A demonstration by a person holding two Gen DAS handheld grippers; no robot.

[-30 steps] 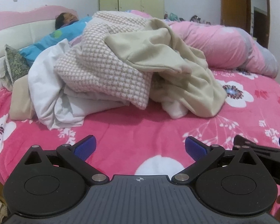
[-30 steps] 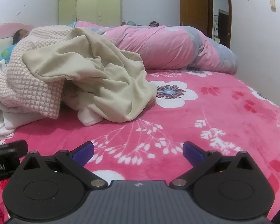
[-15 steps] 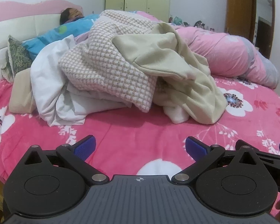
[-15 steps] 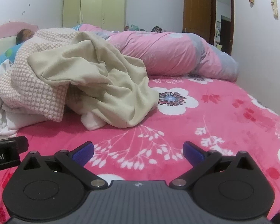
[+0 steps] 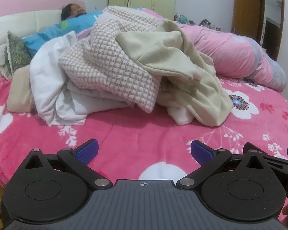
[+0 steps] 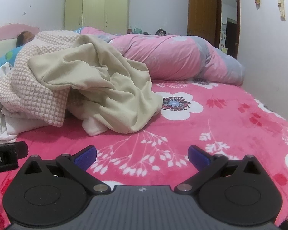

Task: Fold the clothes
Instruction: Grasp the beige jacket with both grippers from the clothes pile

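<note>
Hand-held grippers [image 5: 144,151] [image 6: 142,151] level, spread wide, facing clothes pile [image 5: 124,72]

Left claw [image 5: 143,151] is held low and level, pointing fwd, blue fingertips [image 5: 87,150] spread wide w/ nothing between them. Right claw [image 6: 142,151] sits the same way, jaws wide apart and empty, approx level w/ the left. The two are side by side, close: right claw's black linkage shows at the left cam's right edge.

A pink floral bed [image 5: 136,134] carries a heap of clothes [image 5: 124,67] beside a rolled pink quilt [image 6: 178,57].
</note>
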